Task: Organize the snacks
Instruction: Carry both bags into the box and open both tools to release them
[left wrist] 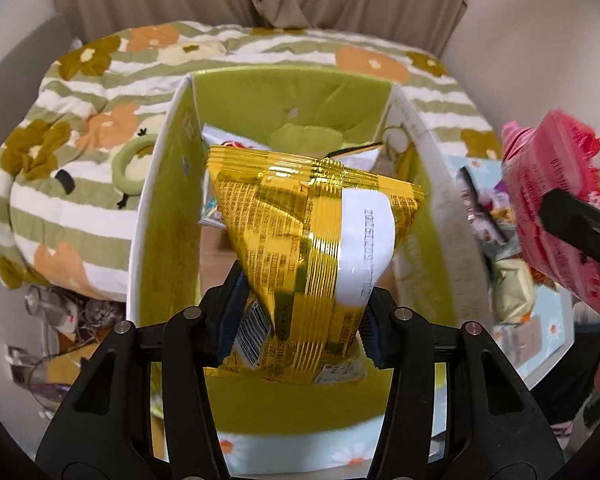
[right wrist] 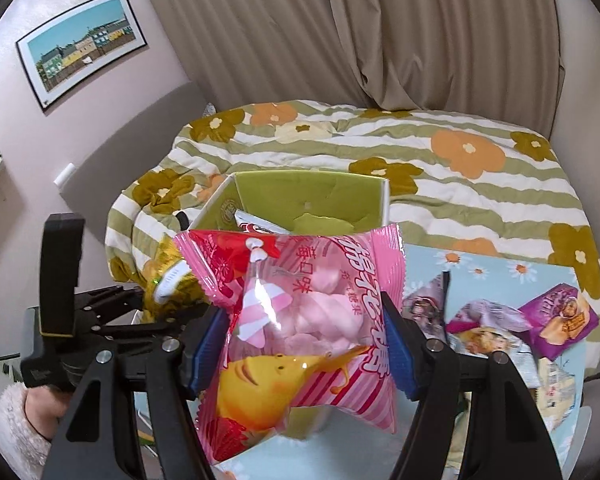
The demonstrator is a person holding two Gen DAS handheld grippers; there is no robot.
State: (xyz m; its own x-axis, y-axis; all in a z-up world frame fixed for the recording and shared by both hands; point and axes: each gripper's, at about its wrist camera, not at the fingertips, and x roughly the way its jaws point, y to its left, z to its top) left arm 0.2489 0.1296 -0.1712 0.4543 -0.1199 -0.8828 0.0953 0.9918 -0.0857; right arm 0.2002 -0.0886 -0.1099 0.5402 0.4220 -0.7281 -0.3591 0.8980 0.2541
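Left gripper (left wrist: 300, 320): jaws clamped on gold snack bag (left wrist: 312, 240), whose white strip carries a printed date code, not fully legible. Directly beyond it stands green box (left wrist: 292, 96), already holding packets. Right gripper (right wrist: 300, 348): jaws clamped on pink marshmallow bag (right wrist: 300, 320) printed with Chinese characters including "口味". Purple snack packets (right wrist: 560, 320) lie to its right on blue daisy mat (right wrist: 480, 276).

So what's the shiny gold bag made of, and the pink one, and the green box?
Gold bag: looks like metallic foil-plastic film, glossy, with bright creased reflections. Pink bag: thin glossy plastic with a clear window showing pink sweets inside. Green box: probably fabric over stiff board, since its matte lining is dented and its walls stand upright; not certain.
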